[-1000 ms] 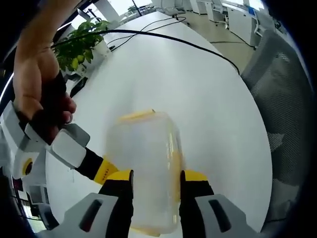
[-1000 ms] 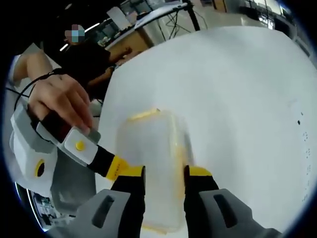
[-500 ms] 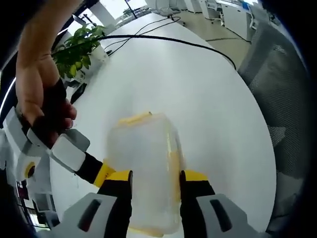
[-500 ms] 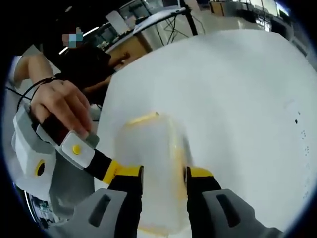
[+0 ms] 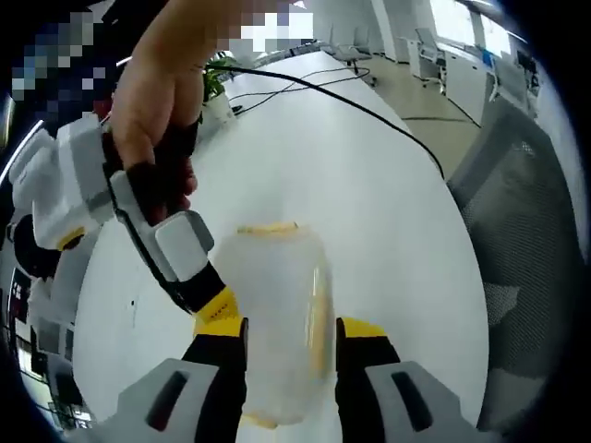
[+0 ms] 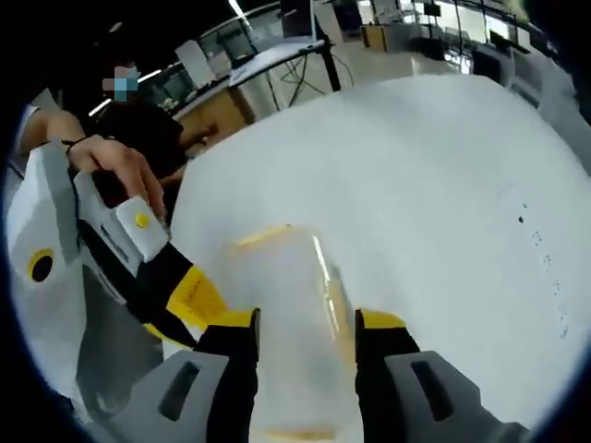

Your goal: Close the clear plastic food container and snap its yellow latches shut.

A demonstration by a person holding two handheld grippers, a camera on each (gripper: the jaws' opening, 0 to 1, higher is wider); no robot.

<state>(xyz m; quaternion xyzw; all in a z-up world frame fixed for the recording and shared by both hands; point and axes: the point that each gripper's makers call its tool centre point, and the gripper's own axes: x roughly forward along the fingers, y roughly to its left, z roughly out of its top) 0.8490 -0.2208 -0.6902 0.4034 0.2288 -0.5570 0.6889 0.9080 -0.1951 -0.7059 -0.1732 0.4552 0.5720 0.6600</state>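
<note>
The clear plastic container (image 5: 277, 314) lies lengthwise between the jaws of my left gripper (image 5: 291, 337), which is shut on its sides. One yellow latch (image 5: 319, 314) runs along its right side and another (image 5: 268, 228) sits at its far end. My right gripper (image 5: 220, 309) comes in from the left, held by a hand, with its yellow tip against the container's left side. In the right gripper view the container (image 6: 286, 314) sits between my right gripper's (image 6: 307, 328) jaws, a yellow latch (image 6: 261, 236) at the far end. There my left gripper (image 6: 189, 295) touches the container's left side.
The container is over a white table (image 5: 369, 203). A black cable (image 5: 369, 106) crosses the table's far part, and a potted plant (image 5: 217, 69) stands beyond it. A grey mesh chair (image 5: 526, 231) is off the right edge. A person (image 6: 148, 129) sits behind the table.
Both cameras have swung. The other gripper and its hand now stand steeper and closer to the container in each view. The container has stayed between both pairs of jaws.
</note>
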